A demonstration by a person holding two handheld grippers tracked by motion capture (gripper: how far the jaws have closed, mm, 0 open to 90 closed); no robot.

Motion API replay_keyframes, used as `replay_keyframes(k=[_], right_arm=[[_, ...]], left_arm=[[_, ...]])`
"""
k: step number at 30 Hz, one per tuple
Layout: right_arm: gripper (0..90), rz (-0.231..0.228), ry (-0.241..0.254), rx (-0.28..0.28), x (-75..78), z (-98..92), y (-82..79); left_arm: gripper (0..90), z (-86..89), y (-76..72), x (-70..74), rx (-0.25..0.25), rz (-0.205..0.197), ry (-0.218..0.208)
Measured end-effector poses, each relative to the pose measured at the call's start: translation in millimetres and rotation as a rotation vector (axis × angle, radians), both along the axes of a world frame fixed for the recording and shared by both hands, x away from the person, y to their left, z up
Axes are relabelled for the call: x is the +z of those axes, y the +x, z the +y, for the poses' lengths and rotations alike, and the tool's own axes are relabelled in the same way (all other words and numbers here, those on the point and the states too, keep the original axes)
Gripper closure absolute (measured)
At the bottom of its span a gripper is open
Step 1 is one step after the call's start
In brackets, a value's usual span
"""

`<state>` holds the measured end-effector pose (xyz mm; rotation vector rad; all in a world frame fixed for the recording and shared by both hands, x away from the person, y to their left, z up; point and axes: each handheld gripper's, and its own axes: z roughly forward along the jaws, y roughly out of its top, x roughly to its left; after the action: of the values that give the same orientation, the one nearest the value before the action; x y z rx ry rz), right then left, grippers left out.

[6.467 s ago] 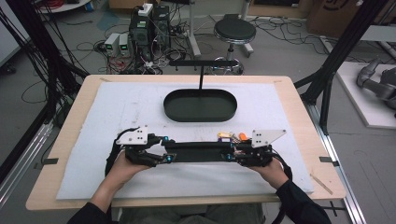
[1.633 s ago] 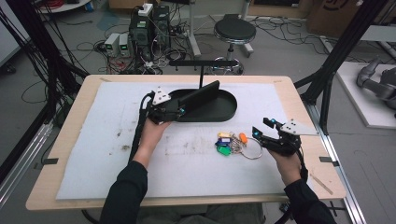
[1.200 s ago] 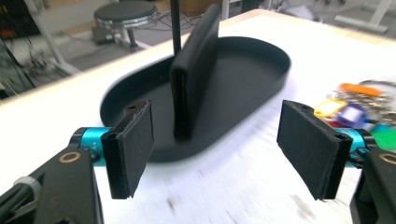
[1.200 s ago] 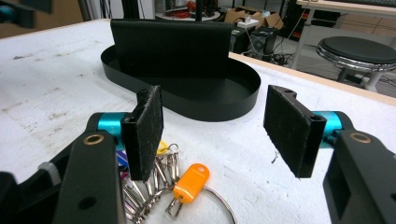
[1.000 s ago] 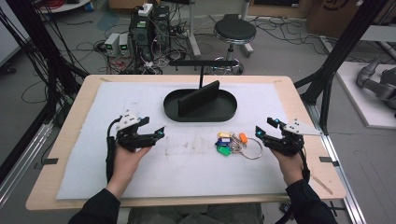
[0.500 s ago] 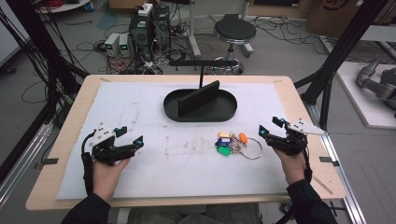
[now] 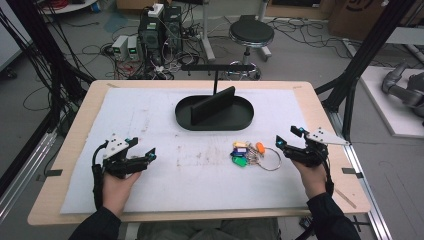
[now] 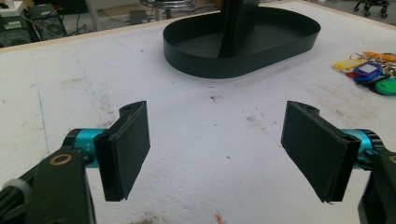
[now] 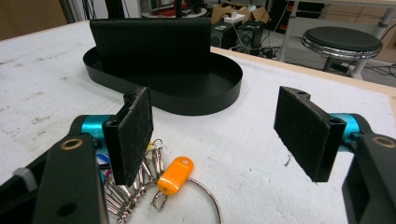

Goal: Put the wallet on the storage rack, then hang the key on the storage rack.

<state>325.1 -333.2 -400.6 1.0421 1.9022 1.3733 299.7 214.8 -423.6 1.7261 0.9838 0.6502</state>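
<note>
A black oval tray (image 7: 215, 127) stands at the middle back of the white mat, with a flat black block (image 7: 212, 105) on edge inside it. A bunch of keys with coloured tags (image 7: 247, 152) lies in front of the tray on the right. My left gripper (image 7: 144, 149) hovers low at the front left, open and empty, facing the tray (image 8: 233, 67). My right gripper (image 7: 287, 137) sits just right of the keys, open; its jaws have just been opening and nothing is between them. An orange tag (image 9: 175, 175) lies below the right gripper (image 9: 215, 95).
The white mat (image 7: 150, 115) covers most of the wooden table (image 7: 80, 125). A black T-shaped stand (image 7: 216, 67) rises behind the tray. A stool (image 7: 251, 34) and electronics boxes (image 7: 155, 30) are on the floor beyond the far edge.
My left gripper let go of the black block in the tray and drew back to the front left of the mat. The right hand has stayed beside the keys.
</note>
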Motion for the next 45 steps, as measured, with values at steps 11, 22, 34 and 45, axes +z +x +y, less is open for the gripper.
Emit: replay_keyframes(k=[11,22,34,45], right_arm=[[28.9,0.004,0.007,-0.020,-0.4,-5.1,-2.5],[28.9,-0.004,0.006,-0.027,0.3,-8.2,-5.1],[28.9,-0.006,0.002,-0.022,-0.1,-8.0,-4.0],[29.0,0.001,0.009,-0.040,-0.4,-13.7,-4.6]], left_arm=[[23.7,-1.5,3.9,-0.6,0.007,-0.012,0.011],[23.7,-4.4,4.1,0.6,0.009,-0.020,0.013],[23.7,-6.7,5.9,-1.2,-0.005,-0.016,0.018],[23.7,-5.7,4.9,-0.8,-0.008,-0.023,0.012]])
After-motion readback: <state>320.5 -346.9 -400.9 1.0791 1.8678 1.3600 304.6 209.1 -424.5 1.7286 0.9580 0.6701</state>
